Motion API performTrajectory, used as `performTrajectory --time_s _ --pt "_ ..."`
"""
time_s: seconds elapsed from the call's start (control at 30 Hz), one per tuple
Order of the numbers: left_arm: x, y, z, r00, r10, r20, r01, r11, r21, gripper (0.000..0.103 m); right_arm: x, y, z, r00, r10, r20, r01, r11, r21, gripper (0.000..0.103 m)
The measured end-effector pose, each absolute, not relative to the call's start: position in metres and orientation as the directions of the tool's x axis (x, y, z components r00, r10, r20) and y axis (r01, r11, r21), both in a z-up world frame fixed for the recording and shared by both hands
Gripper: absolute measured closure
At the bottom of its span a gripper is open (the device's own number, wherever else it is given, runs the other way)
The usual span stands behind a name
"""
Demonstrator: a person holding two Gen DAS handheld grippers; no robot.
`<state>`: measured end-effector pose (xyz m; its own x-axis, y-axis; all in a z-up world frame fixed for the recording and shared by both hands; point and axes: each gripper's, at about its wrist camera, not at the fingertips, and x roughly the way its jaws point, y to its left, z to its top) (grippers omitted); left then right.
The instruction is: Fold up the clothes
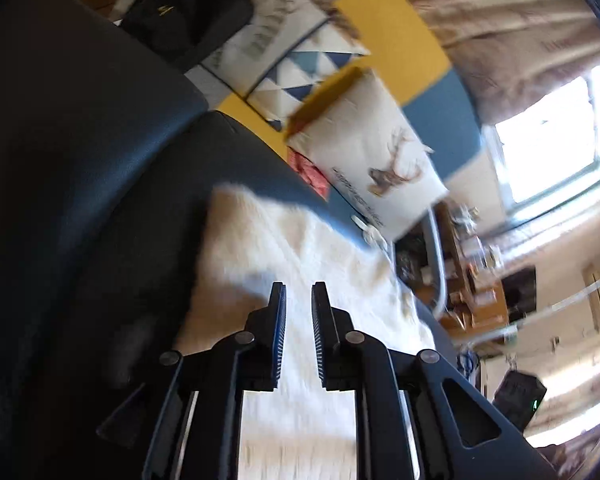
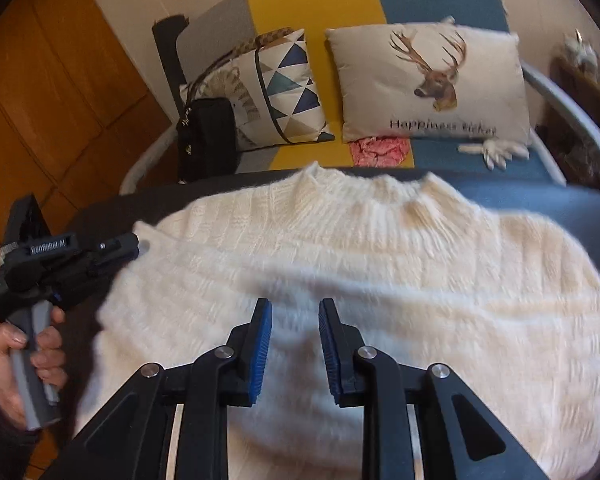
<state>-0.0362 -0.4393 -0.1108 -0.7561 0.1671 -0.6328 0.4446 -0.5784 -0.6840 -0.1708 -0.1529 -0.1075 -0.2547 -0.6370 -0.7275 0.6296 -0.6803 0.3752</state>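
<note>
Lying flat on a dark padded bench [image 2: 540,204], the cream knitted sweater [image 2: 340,264] has its collar toward the sofa [image 2: 316,12]. Right tongs [image 2: 295,320] hover over its middle, slightly parted, gripping nothing. Left tongs [image 1: 299,300], at the sweater's left edge, stand narrowly parted and empty. 2 cushions and a black handbag [image 2: 208,136] sit on the sofa.

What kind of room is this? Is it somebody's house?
Most likely a living room in someone's home. Behind the white sweater there is a colourful sofa with a deer cushion and a triangle-patterned cushion, and a black handbag rests on it.
</note>
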Motion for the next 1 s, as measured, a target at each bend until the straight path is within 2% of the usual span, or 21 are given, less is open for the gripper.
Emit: performTrajectory --time_s 0.1,0.2,0.3,0.33,0.47,0.53,0.8,0.93,1.0 --pt "-0.018 -0.417 -0.113 -0.743 0.178 -0.645 0.415 -0.634 -0.652 0.087 -0.154 -0.122 -0.106 -0.285 -0.617 -0.734 0.617 -0.704 0.352 0.079" --pt "-0.016 -0.409 -0.131 -0.702 0.162 -0.693 0.454 -0.648 -0.612 0.086 -0.150 -0.100 -0.121 -0.318 -0.552 -0.771 0.567 -0.762 0.312 0.079" --pt "-0.013 -0.409 -0.133 -0.706 0.169 -0.687 0.467 -0.619 -0.632 0.088 -0.157 -0.080 -0.136 -0.319 -0.564 -0.762 0.506 -0.781 0.366 0.082" --pt "-0.011 -0.409 -0.130 -0.710 0.173 -0.683 0.469 -0.608 -0.641 0.088 -0.160 -0.071 -0.136 -0.306 -0.597 -0.742 0.468 -0.773 0.429 0.080" --pt "0.000 -0.403 -0.116 -0.739 0.183 -0.649 0.430 -0.613 -0.662 0.082 -0.173 -0.014 -0.130 -0.346 -0.755 -0.558 0.256 -0.648 0.718 0.079" --pt "0.000 -0.400 -0.120 -0.729 0.194 -0.657 0.425 -0.623 -0.656 0.081 -0.182 0.015 -0.140 -0.360 -0.795 -0.489 0.135 -0.563 0.815 0.075" --pt "-0.004 -0.396 -0.138 -0.701 0.211 -0.681 0.455 -0.604 -0.655 0.080 -0.190 0.044 -0.176 -0.363 -0.783 -0.504 -0.034 -0.530 0.847 0.075" --pt "-0.004 -0.394 -0.137 -0.703 0.207 -0.681 0.445 -0.619 -0.647 0.080 -0.193 0.038 -0.181 -0.346 -0.807 -0.479 -0.014 -0.506 0.862 0.075" --pt "-0.007 -0.393 -0.137 -0.704 0.203 -0.680 0.443 -0.623 -0.645 0.080 -0.195 0.028 -0.178 -0.330 -0.798 -0.505 0.026 -0.542 0.840 0.075"
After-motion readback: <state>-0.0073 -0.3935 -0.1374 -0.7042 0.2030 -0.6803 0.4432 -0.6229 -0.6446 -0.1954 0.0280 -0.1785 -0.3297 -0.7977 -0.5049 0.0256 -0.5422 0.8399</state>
